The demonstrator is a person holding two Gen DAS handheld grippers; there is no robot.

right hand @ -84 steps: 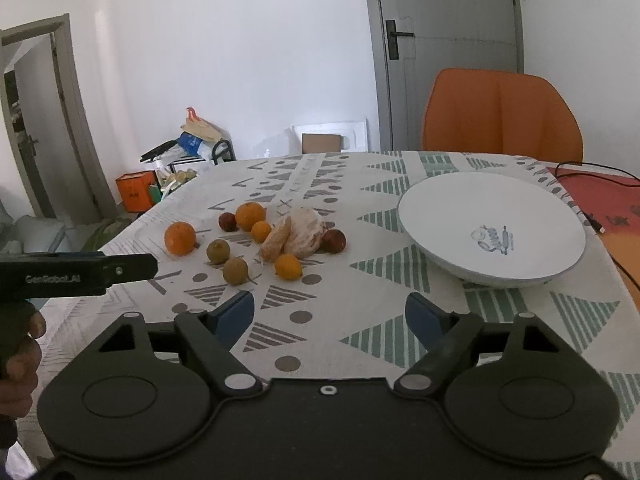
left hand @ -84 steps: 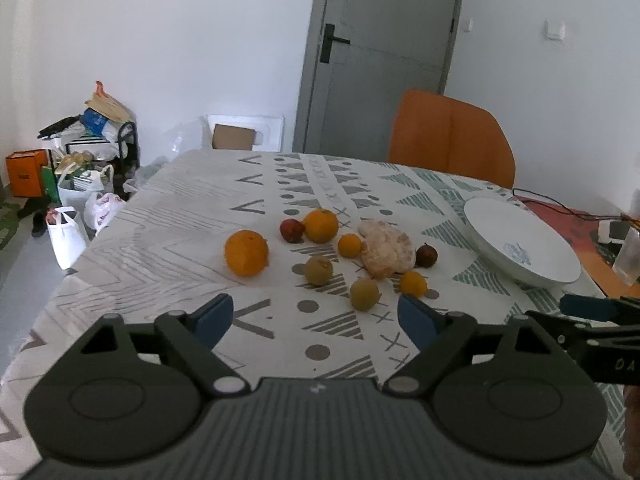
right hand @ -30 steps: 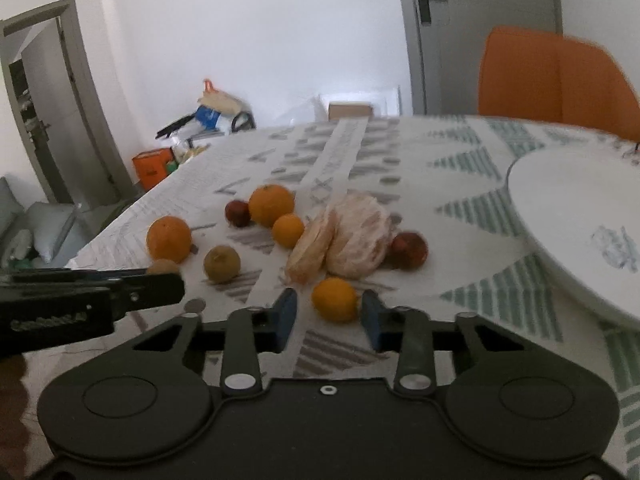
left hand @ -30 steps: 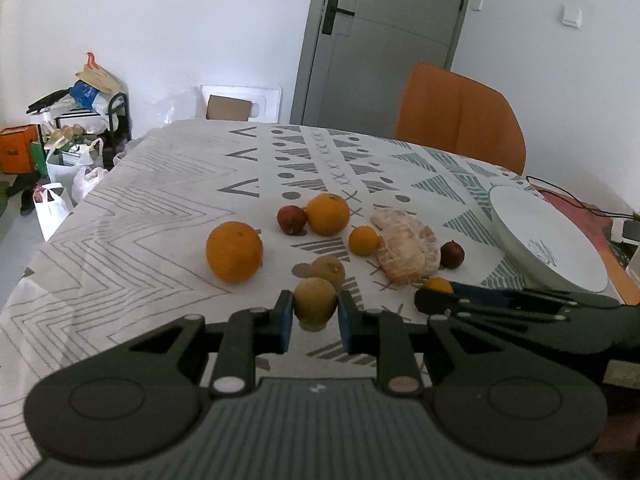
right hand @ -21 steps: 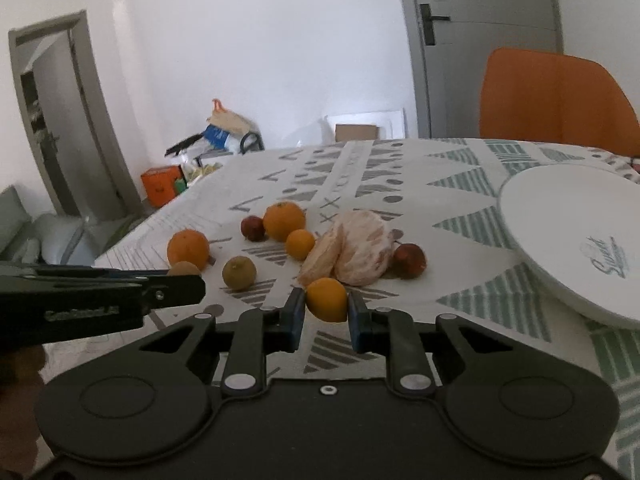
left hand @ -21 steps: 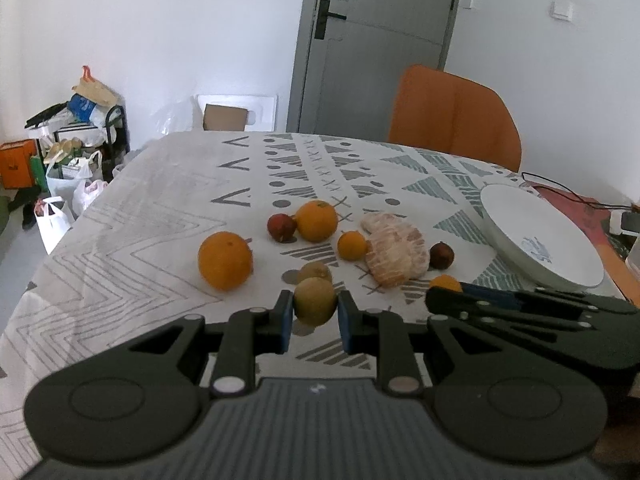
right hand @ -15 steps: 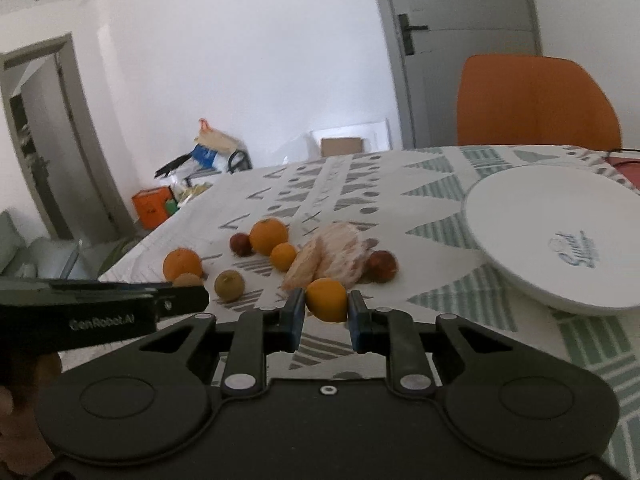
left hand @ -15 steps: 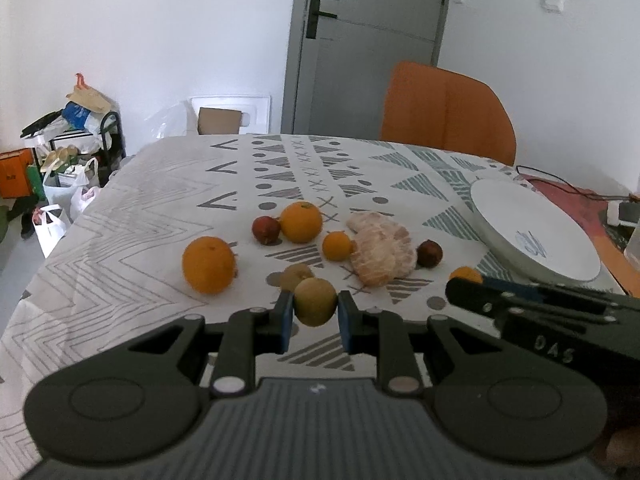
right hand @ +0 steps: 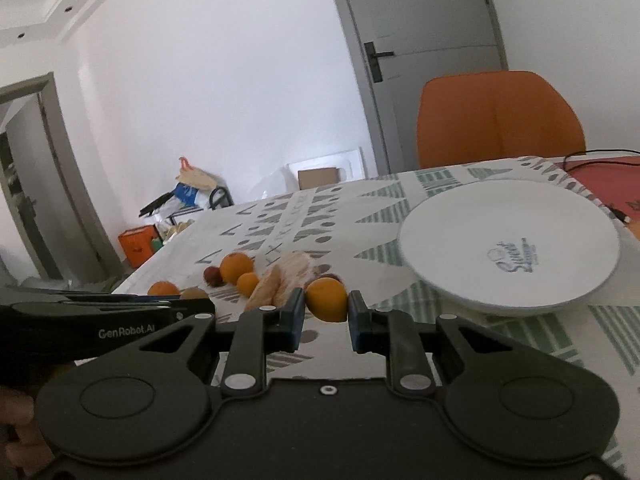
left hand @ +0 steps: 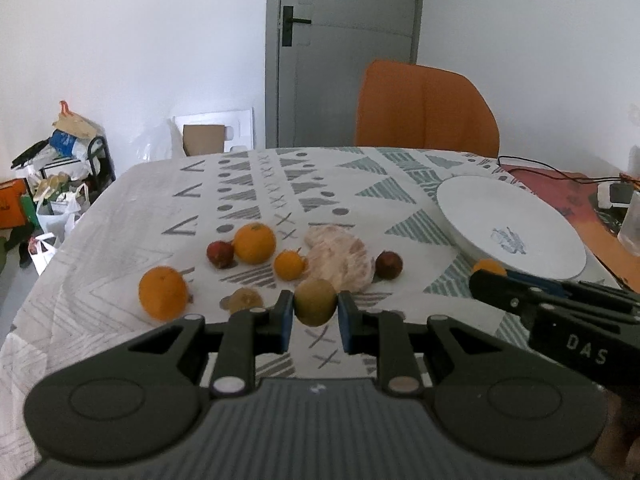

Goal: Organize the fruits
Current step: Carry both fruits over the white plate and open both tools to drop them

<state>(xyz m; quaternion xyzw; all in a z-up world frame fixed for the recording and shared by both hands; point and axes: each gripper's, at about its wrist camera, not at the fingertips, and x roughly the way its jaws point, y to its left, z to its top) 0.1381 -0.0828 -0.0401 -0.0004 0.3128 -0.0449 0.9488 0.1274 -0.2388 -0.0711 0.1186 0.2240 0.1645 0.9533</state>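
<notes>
My left gripper (left hand: 315, 318) is shut on a greenish-brown kiwi (left hand: 315, 301), held just above the patterned tablecloth. My right gripper (right hand: 325, 320) is shut on a small orange mandarin (right hand: 326, 299), lifted off the cloth; in the left wrist view that mandarin (left hand: 489, 267) shows at the tip of the right gripper, next to the white plate (left hand: 492, 208). On the cloth lie a large orange (left hand: 163, 293), a second kiwi (left hand: 245, 300), a medium orange (left hand: 255, 243), a small mandarin (left hand: 289, 265), a peeled citrus (left hand: 340, 258) and two dark red fruits (left hand: 219, 254) (left hand: 389, 265).
An orange chair (left hand: 428, 112) stands at the table's far side. The plate (right hand: 472, 216) is empty. A red mat with cables (left hand: 560, 184) and a glass (left hand: 632, 224) lie at the right edge. Bags and a rack (left hand: 52, 176) stand on the floor at left.
Both grippers closed on their fruits, the left on the kiwi and the right on the mandarin, then lifted and carried them rightward toward the plate, which now looms larger in the right wrist view.
</notes>
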